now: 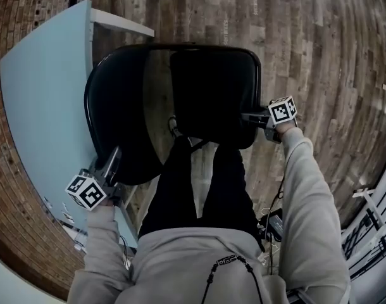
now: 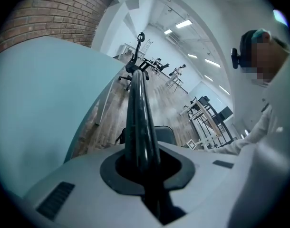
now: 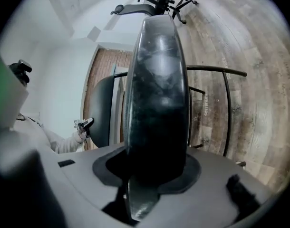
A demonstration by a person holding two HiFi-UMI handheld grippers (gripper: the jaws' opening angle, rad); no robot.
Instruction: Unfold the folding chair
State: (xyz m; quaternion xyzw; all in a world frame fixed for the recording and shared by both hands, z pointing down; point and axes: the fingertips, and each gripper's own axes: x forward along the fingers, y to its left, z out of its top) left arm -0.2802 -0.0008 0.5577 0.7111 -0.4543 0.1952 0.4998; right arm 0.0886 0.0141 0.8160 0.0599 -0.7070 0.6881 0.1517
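The black folding chair stands in front of me in the head view, its curved backrest (image 1: 117,106) at the left and its seat panel (image 1: 212,94) in the middle. My left gripper (image 1: 111,163) is shut on the backrest's lower rim. In the left gripper view that glossy black rim (image 2: 138,113) runs straight up out of the closed left gripper (image 2: 144,163). My right gripper (image 1: 251,116) grips the seat's right edge. In the right gripper view the thick seat panel (image 3: 157,94) fills the gap of the right gripper (image 3: 149,175), with thin black frame tubes (image 3: 226,108) behind it.
A light blue table (image 1: 47,87) stands close on the left, against the backrest side. A wooden plank floor (image 1: 319,56) lies beyond and to the right. My legs (image 1: 199,182) are right behind the chair. Cables (image 1: 272,217) and a metal rack (image 1: 370,214) sit at the lower right.
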